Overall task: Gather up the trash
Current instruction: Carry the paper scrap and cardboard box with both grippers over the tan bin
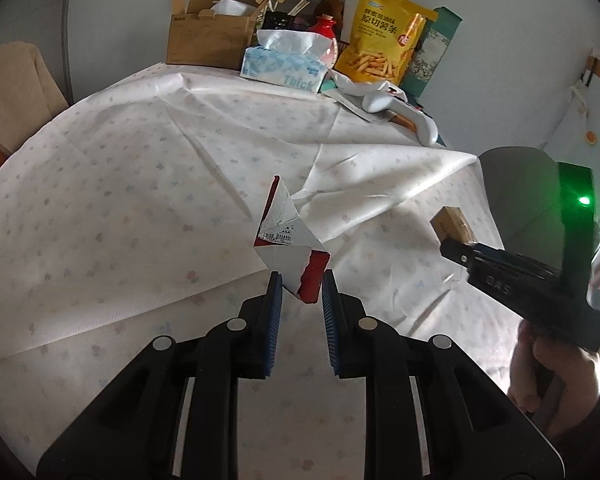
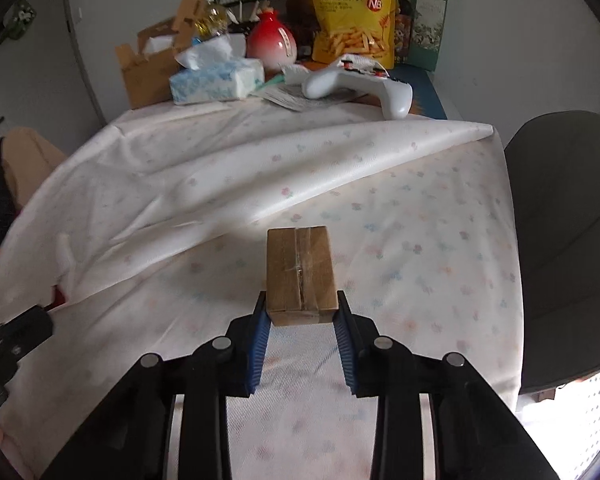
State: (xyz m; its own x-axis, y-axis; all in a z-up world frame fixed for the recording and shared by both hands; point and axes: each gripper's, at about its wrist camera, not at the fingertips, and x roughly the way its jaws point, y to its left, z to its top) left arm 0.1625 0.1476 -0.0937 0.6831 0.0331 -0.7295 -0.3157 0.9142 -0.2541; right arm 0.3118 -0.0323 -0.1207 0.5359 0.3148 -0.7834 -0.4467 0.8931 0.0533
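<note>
A torn red and white paper carton point(image 1: 288, 236) sticks up between the blue pads of my left gripper point(image 1: 302, 280), which is shut on its lower end above the flowered tablecloth point(image 1: 120, 200). A small brown taped cardboard box point(image 2: 300, 272) sits between the fingers of my right gripper point(image 2: 302, 304), and both pads touch its sides. In the left wrist view the same box point(image 1: 452, 224) shows at the right, at the tip of the other gripper, which a hand point(image 1: 540, 368) holds.
Along the far wall stand an open brown carton point(image 1: 208, 36), a tissue box point(image 1: 284, 66), a red and white vase point(image 2: 272, 46), a yellow snack bag point(image 1: 384, 36) and a green box point(image 2: 428, 16). A white game controller point(image 2: 356, 84) lies beside them. A dark chair point(image 2: 568, 240) stands to the right of the table.
</note>
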